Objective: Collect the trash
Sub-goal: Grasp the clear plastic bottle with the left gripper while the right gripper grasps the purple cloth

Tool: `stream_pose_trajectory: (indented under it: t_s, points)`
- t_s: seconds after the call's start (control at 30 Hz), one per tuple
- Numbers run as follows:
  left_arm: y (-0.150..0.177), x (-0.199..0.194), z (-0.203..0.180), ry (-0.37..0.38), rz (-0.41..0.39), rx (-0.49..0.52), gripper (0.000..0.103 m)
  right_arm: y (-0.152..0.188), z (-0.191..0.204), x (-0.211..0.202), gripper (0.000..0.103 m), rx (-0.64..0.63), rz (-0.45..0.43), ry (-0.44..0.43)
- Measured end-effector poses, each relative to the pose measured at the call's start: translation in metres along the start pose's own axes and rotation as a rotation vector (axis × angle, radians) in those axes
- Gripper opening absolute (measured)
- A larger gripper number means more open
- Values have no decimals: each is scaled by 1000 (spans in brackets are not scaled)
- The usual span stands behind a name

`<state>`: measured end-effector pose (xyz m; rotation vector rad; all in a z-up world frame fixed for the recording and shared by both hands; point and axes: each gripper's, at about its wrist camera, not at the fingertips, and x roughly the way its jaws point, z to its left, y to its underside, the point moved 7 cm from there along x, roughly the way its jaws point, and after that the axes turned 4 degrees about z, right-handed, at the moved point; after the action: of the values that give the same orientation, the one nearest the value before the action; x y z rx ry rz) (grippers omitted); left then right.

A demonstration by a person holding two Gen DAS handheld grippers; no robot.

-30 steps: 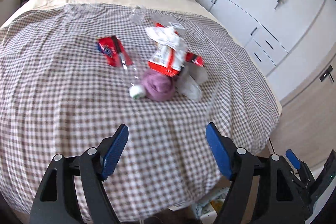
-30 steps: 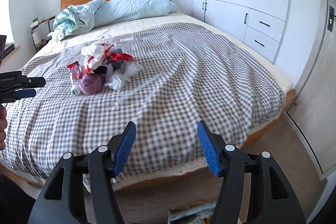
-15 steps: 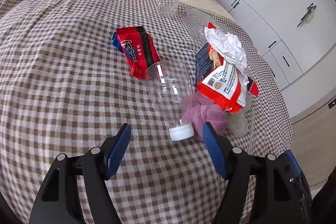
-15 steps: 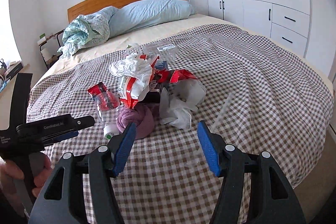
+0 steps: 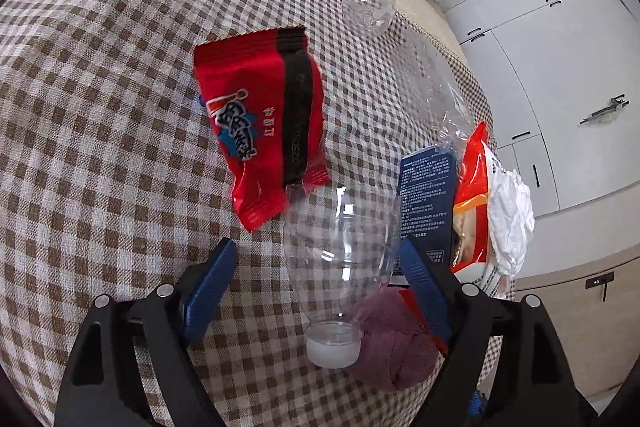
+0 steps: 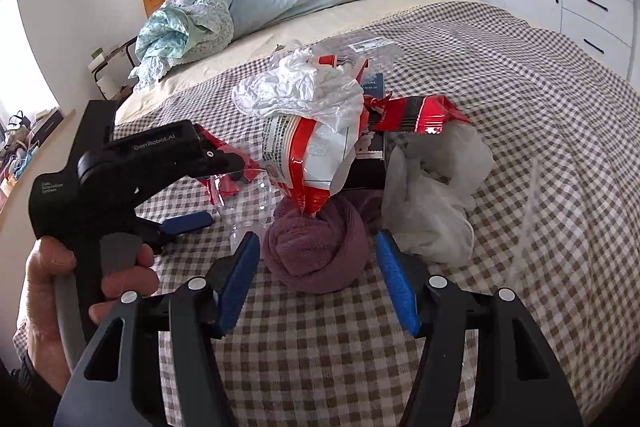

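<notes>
Trash lies heaped on the checked bed (image 6: 500,307). My left gripper (image 5: 316,267) is opening around a clear bottle (image 5: 340,247); my right gripper (image 6: 316,267) hangs released before a purple cloth (image 6: 316,251).

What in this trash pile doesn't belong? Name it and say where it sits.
The rolled purple cloth, apparently a sock or small towel, looks like laundry rather than trash. It lies on the checked bedspread at the pile's near edge, under the red-and-white snack bag, touching the clear bottle. The rest is wrappers, plastic and packaging.
</notes>
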<state>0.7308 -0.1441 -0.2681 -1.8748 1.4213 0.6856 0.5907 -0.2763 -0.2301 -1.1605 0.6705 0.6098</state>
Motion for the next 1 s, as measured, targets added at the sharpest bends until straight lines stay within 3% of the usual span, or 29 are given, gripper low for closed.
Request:
stream_pose_trajectory:
  t_s: [0.1,0.17,0.2,0.23,0.4,0.57,0.73,0.83,1.0]
  points:
    - [-8,7,-4,22,2,-13,82,-2,4,16,59,5,38,-13]
    - [-13,12,-8,23,-3,-13,80,2,5,28,50,1,77,-3]
    - [-15,12,-10,28,-11,-9,73,4,4,31,49,7,93,6]
    - [-17,13,-11,31,-18,-9,60,4,5,34,47,12,97,15]
    - [-10,-1,-17,25,-24,7,57,0,8,35,39,-21,113,15]
    - [-6,-36,-33,34,-102,59,56,-3,12,19,24,-32,104,-5]
    - [0,-81,-46,4,-201,120,56,2,22,-6,22,-61,78,-57]
    - [8,-105,-50,-5,-244,155,56,3,23,-27,22,-42,52,-106]
    - [24,-139,-51,-55,-322,182,56,7,9,-47,22,151,71,-351]
